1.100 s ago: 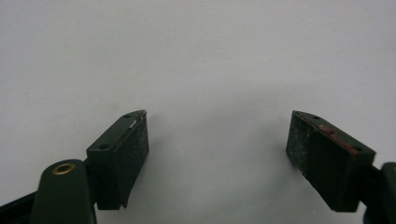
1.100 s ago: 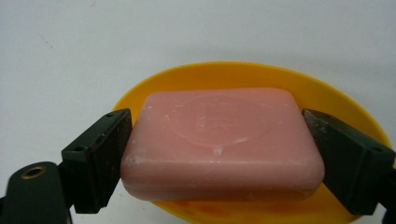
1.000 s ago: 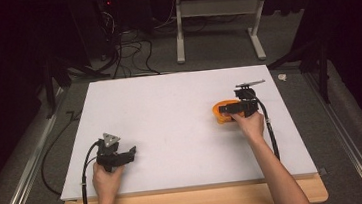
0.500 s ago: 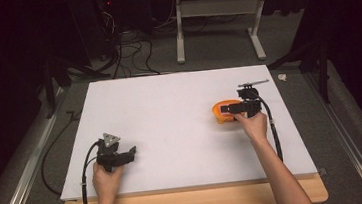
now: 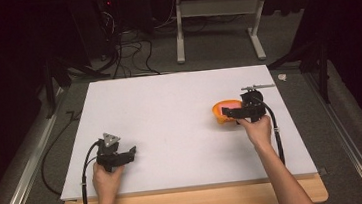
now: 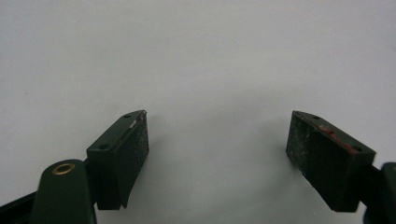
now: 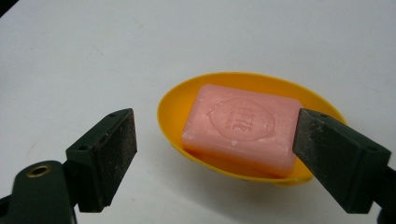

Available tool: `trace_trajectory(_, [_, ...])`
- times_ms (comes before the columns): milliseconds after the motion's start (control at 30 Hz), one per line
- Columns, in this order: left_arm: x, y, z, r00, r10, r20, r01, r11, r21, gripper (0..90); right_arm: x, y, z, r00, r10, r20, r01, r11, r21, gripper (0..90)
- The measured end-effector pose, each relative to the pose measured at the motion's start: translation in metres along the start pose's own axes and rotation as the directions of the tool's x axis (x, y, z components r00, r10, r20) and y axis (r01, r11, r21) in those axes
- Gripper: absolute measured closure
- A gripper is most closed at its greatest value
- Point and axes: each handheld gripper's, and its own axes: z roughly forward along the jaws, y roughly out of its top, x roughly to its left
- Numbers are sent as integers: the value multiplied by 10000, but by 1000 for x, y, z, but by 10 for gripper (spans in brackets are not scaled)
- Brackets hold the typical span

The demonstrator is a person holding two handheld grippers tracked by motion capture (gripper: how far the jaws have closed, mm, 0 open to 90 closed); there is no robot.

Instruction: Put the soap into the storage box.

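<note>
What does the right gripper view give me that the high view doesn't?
The right gripper view reveals a pink soap bar with a stamped round mark, lying in the dish, and the right gripper with jaws open. The high view adds the left gripper apart, near the table's front left. Both show the orange dish.

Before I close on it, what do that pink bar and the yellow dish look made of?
Pink bar: probably soap, matte and waxy, with a stamped round emblem and softened edges. Yellow dish: likely moulded plastic, smooth with a slight sheen and a thin, even rim.
</note>
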Motion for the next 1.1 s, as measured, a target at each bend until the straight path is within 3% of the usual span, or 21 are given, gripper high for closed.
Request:
trace_trajectory(533, [0,0,0,10000,-7,4,7,10000,1,216,7,-13,-23,9973,-675,-274,656,9958,-637,176])
trace_trajectory(833, [0,0,0,10000,1,0,-1,10000,1,216,10,-30,-34,9921,-1158,-492,1103,9885,-1035,223])
trace_trajectory(1100, [0,0,0,10000,7,-10,-7,10000,-1,216,12,-45,-36,9888,-1294,-742,1205,9861,-1141,257])
